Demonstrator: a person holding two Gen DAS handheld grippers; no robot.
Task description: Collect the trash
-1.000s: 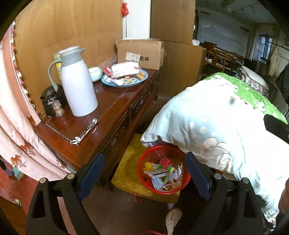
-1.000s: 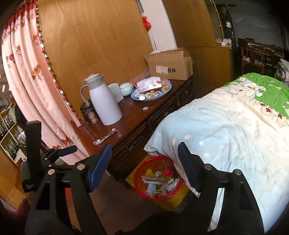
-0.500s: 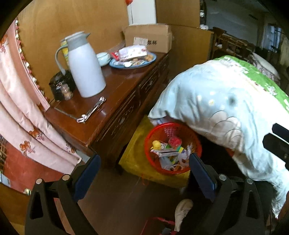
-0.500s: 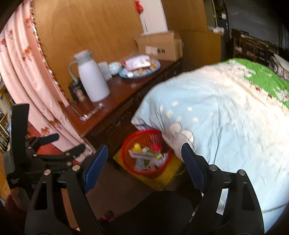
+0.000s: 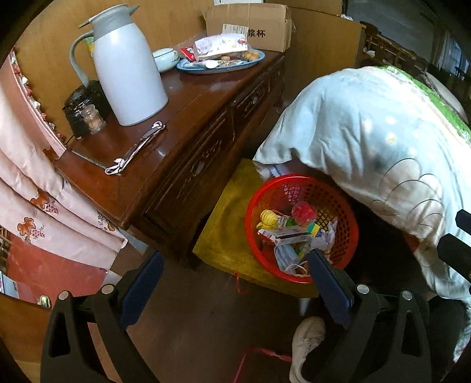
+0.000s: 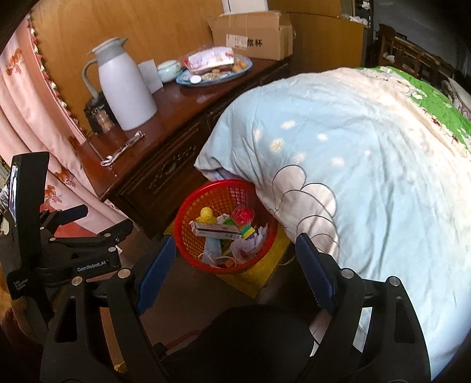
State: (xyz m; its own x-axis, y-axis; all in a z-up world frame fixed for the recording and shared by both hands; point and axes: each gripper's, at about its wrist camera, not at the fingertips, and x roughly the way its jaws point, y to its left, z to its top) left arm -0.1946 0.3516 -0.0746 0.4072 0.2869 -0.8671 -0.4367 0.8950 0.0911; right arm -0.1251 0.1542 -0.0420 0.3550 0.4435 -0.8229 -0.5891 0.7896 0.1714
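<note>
A red mesh basket [image 5: 250, 212] [image 6: 206, 188] stands on a low yellow stool [image 5: 223, 232] [image 6: 265, 272], tucked partly under the quilt's corner. It holds trash: a flat carton [image 5: 287, 235] [image 6: 216, 229], a yellow toy, a red lid, a face mask and crumpled paper. My left gripper [image 5: 234, 259] hangs open above the floor in front of the stool, its right finger overlapping the basket's near rim in the picture. My right gripper [image 6: 235, 240] is open too, and the basket shows between its fingers. Neither gripper holds anything.
A dark wooden dresser [image 5: 188, 141] left of the basket carries a white thermos [image 5: 129, 70], a plate of snacks [image 5: 220, 63] and a cardboard box [image 5: 250, 26]. The bed's light blue quilt [image 6: 338, 153] fills the right. A pink curtain [image 5: 44, 188] hangs left. A white shoe [image 5: 306, 338] is on the floor.
Both views have sunk and tipped downward, so the basket looks bigger and closer. Both grippers' jaws stand slightly wider than a second ago.
</note>
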